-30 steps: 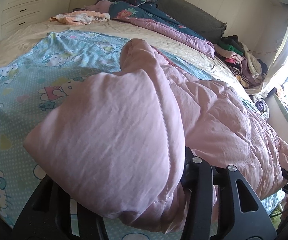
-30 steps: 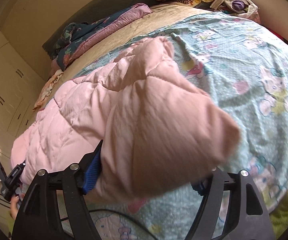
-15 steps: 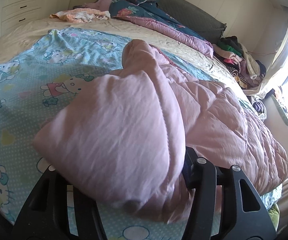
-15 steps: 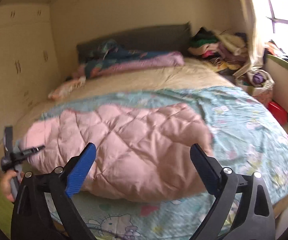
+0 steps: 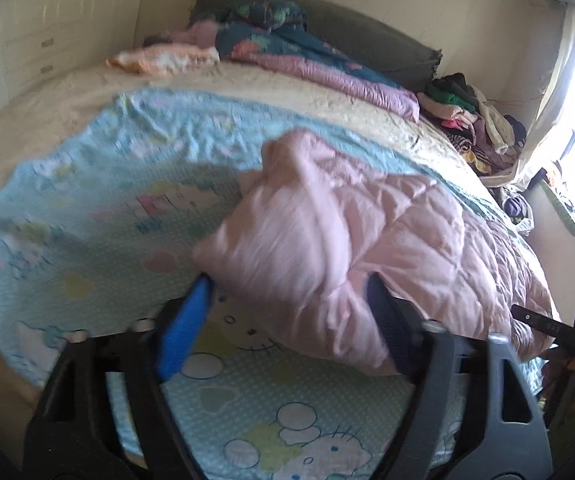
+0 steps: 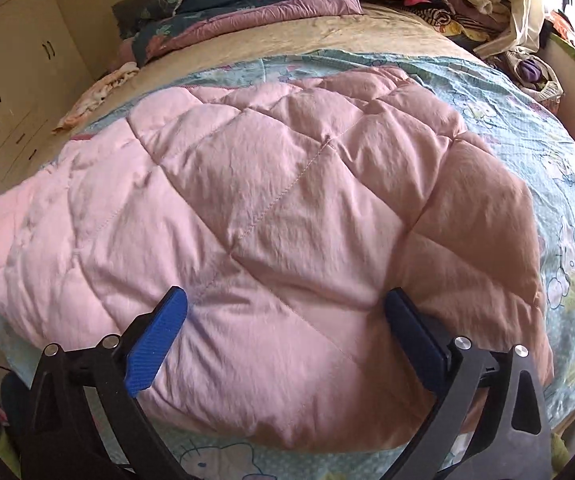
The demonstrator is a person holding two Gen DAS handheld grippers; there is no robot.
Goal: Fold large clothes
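A pink quilted garment (image 6: 271,208) lies folded over on the blue cartoon-print sheet (image 6: 559,184) near the bed's front edge. In the left wrist view its bunched left end (image 5: 327,248) sits between the spread fingers of my left gripper (image 5: 291,312), which is open; the view is blurred. My right gripper (image 6: 283,320) is open, its blue-padded fingers (image 6: 155,336) spread just above the garment's near edge, holding nothing. The right gripper also shows at the right edge of the left wrist view (image 5: 559,328).
A dark floral and purple duvet (image 5: 311,60) lies bunched at the headboard. An orange and white cloth (image 5: 159,58) lies at the far left. A pile of clothes (image 5: 475,120) sits at the far right by the window. Cream wardrobes (image 6: 11,80) stand on the left.
Both grippers have let go of the pink garment. The right one opened first and has come down close over it. The left one has just opened and the bunched end has dropped.
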